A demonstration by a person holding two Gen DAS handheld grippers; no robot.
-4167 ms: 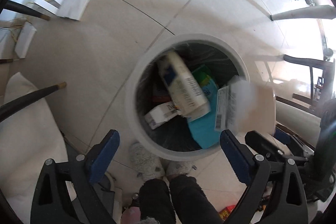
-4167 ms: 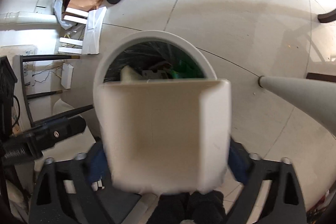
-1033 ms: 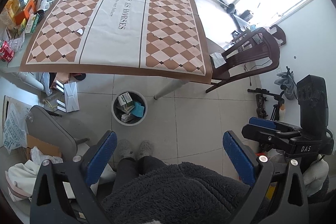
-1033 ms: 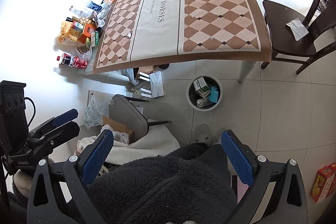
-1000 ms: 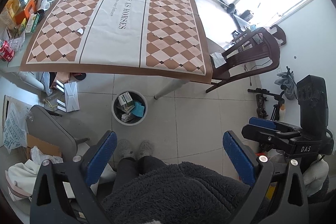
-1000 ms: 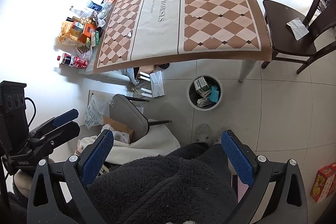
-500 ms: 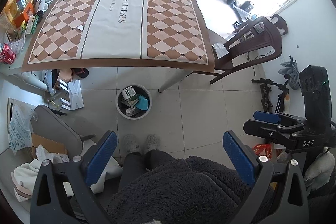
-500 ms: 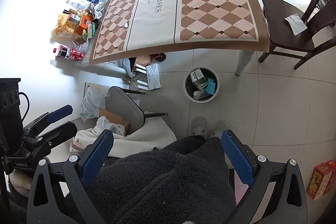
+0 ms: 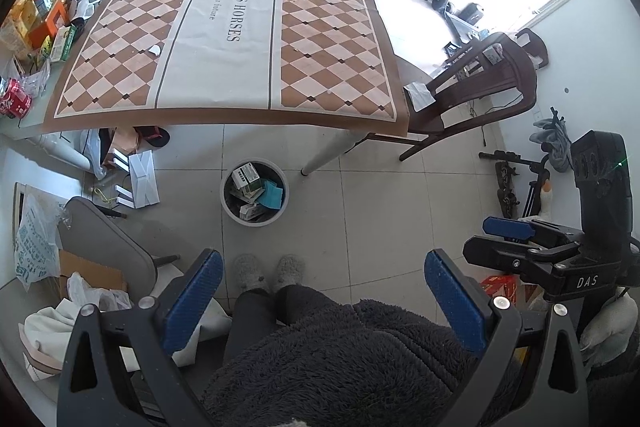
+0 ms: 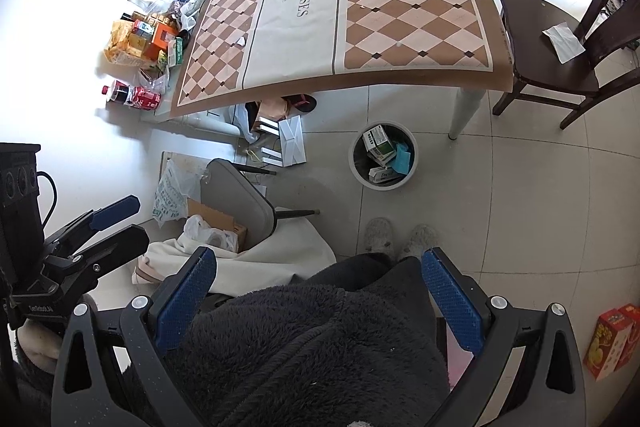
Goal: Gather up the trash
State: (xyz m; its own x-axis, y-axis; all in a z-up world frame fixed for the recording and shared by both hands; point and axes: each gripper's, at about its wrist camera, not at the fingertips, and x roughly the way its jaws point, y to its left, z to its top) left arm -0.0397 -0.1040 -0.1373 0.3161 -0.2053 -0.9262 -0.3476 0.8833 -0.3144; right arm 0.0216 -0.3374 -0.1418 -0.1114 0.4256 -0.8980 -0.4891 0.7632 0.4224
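Note:
A white round trash bin (image 9: 230,205) stands on the tiled floor below the table's near edge, with several cartons and a teal packet inside; it also shows in the right wrist view (image 10: 356,169). My left gripper (image 9: 320,263) is open and empty, held high above the floor over my lap. My right gripper (image 10: 316,263) is open and empty too, equally high. A small white scrap (image 9: 154,49) lies on the checked tablecloth (image 9: 240,39).
A dark wooden chair (image 9: 472,95) stands right of the table. A grey chair (image 10: 240,195) with bags and a cardboard box is at the left. Snack boxes and a cola bottle (image 10: 132,94) sit on the table's left side. Red boxes (image 10: 608,345) lie on the floor.
Both grippers have risen from just over the bin to high above the floor. The white carton that the right gripper held is gone from it. In the last second both views drifted slightly.

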